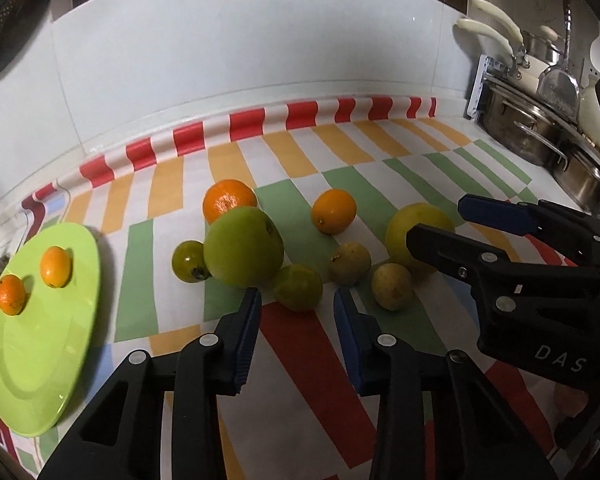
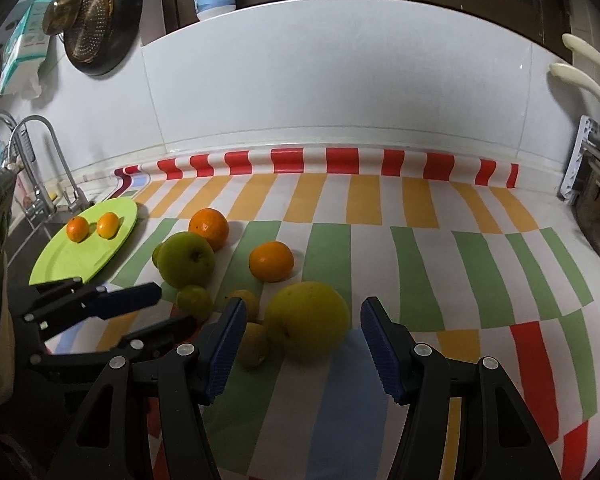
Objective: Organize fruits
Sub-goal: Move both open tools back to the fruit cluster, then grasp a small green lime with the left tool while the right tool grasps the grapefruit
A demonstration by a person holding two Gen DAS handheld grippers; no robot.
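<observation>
On the counter [image 1: 300, 380], both tools gape empty; the left tool [image 1: 296, 320] should straddle the small green fruit [image 1: 298, 287] squarely, the right tool [image 2: 302, 332] the yellow grapefruit [image 2: 307, 320].

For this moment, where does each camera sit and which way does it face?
Left wrist: on the left hand-held gripper, facing the fruit on the striped cloth; its own open fingers show low, the right hand-held gripper at right.
Right wrist: on the right hand-held gripper, facing the big yellow fruit and backsplash; own fingers low, left hand-held gripper at left.
Shared: green plate with two small oranges, green apple.
</observation>
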